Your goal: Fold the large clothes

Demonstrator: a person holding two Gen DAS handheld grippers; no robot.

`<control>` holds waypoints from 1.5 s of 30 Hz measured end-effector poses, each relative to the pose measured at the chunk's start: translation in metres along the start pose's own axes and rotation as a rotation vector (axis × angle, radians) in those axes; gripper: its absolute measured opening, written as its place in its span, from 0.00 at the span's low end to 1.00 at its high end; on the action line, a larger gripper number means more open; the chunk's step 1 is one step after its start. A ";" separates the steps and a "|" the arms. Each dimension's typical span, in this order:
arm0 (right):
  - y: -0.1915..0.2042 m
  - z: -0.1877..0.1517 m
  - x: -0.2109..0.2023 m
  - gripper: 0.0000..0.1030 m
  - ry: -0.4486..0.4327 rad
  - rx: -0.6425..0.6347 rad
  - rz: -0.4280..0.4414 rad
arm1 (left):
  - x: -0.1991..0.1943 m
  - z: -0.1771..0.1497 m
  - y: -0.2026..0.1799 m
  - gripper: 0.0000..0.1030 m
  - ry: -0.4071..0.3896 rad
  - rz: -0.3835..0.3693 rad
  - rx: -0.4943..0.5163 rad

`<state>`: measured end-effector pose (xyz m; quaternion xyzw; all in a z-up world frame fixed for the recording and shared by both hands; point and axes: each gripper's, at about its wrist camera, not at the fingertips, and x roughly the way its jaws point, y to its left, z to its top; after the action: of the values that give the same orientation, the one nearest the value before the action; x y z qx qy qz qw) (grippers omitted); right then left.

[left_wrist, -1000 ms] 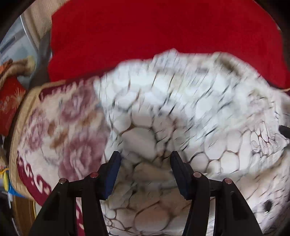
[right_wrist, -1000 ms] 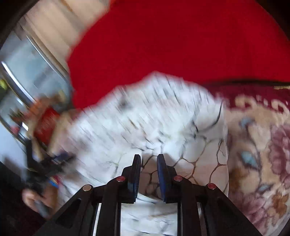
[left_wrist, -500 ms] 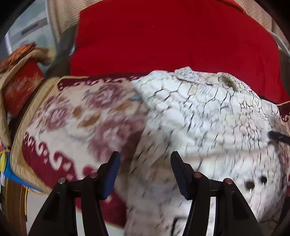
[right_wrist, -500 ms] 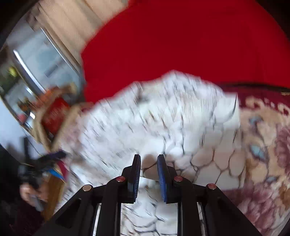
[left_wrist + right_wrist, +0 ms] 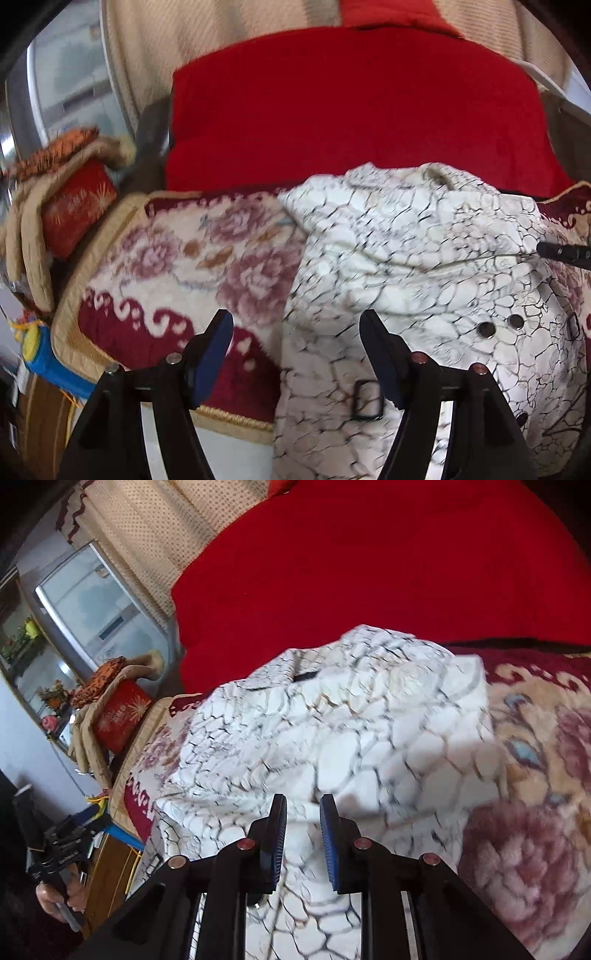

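White quilted jacket [image 5: 424, 258] with a dark crackle print lies heaped on a floral blanket [image 5: 192, 258] in cream and maroon, with a red cover [image 5: 351, 110] behind it; its lower part hangs over the blanket's near edge, and two round snaps [image 5: 498, 325] show on its front. The left gripper [image 5: 297, 354] hangs above the jacket's left edge with its jaws spread wide; they have just been opening, and no cloth is caught between them. The right gripper [image 5: 303, 834] has its jaws nearly together, and a fold of white fabric appears pinched between the blue pads [image 5: 328, 845], though motion blur makes the contact hard to confirm. At the left edge of the right wrist view, a hand [image 5: 59, 901] grips the other tool's handle. This looks like an early fold, with the garment still bunched. To do it well, the free left gripper should likely take a clean single-layer edge opposite the right one's hold, then both should pull the cloth taut and flat before folding, so no lumps are trapped.
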<state>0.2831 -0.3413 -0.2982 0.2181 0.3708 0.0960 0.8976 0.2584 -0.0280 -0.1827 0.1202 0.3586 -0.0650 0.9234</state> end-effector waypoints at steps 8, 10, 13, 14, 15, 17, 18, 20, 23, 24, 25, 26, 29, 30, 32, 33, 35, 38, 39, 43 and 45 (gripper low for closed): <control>-0.016 -0.012 0.016 0.22 0.064 0.048 -0.107 | -0.003 0.016 -0.051 0.71 -0.075 0.069 0.086; -0.014 -0.008 0.009 0.22 0.026 0.039 -0.089 | 0.000 0.019 -0.057 0.71 -0.077 0.073 0.093; -0.012 -0.002 0.000 0.22 -0.035 0.057 -0.042 | 0.008 0.026 -0.065 0.71 -0.077 0.081 0.095; -0.012 0.001 -0.003 0.22 -0.056 0.066 -0.031 | 0.012 0.027 -0.066 0.71 -0.076 0.084 0.094; -0.011 0.003 -0.004 0.22 -0.068 0.070 -0.026 | 0.015 0.029 -0.068 0.71 -0.074 0.085 0.093; -0.009 0.007 -0.002 0.22 -0.077 0.078 -0.017 | 0.022 0.032 -0.071 0.71 -0.068 0.087 0.089; -0.009 0.008 0.001 0.22 -0.076 0.083 -0.014 | 0.026 0.034 -0.072 0.71 -0.066 0.091 0.088; -0.009 0.010 0.006 0.22 -0.072 0.088 -0.011 | 0.032 0.036 -0.075 0.71 -0.065 0.095 0.089; -0.008 0.015 0.014 0.22 -0.070 0.083 -0.016 | 0.043 0.040 -0.080 0.71 -0.060 0.099 0.097; -0.008 0.016 0.015 0.22 -0.074 0.082 -0.017 | 0.046 0.041 -0.081 0.71 -0.058 0.099 0.100; -0.010 0.019 0.018 0.22 -0.078 0.083 -0.018 | 0.053 0.043 -0.082 0.71 -0.048 0.101 0.105; -0.011 0.022 0.020 0.22 -0.081 0.086 -0.016 | 0.059 0.045 -0.083 0.71 -0.039 0.103 0.106; -0.015 0.029 0.028 0.22 -0.072 0.098 -0.018 | 0.085 0.048 -0.085 0.71 0.021 0.112 0.104; -0.018 0.030 0.033 0.22 -0.055 0.105 -0.026 | 0.095 0.048 -0.085 0.71 0.056 0.116 0.099; -0.025 0.030 0.048 0.22 0.015 0.126 -0.049 | 0.121 0.043 -0.082 0.71 0.144 0.105 0.077; -0.029 0.029 0.053 0.21 0.041 0.138 -0.051 | 0.135 0.039 -0.080 0.71 0.197 0.100 0.064; -0.031 0.028 0.056 0.20 0.047 0.142 -0.047 | 0.151 0.032 -0.075 0.71 0.266 0.085 0.030; -0.026 0.029 0.049 0.21 0.027 0.117 -0.036 | 0.145 0.033 -0.073 0.71 0.240 0.079 0.013; -0.024 0.029 0.045 0.21 0.008 0.110 -0.032 | 0.141 0.036 -0.073 0.71 0.223 0.084 0.012; -0.019 0.032 0.027 0.22 -0.085 0.097 0.002 | 0.127 0.048 -0.075 0.71 0.139 0.053 -0.032; -0.019 0.032 0.022 0.22 -0.111 0.103 0.003 | 0.129 0.052 -0.079 0.71 0.134 0.045 -0.033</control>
<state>0.3214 -0.3607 -0.3003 0.2693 0.3248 0.0659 0.9042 0.3705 -0.1220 -0.2468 0.1170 0.4179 -0.0300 0.9004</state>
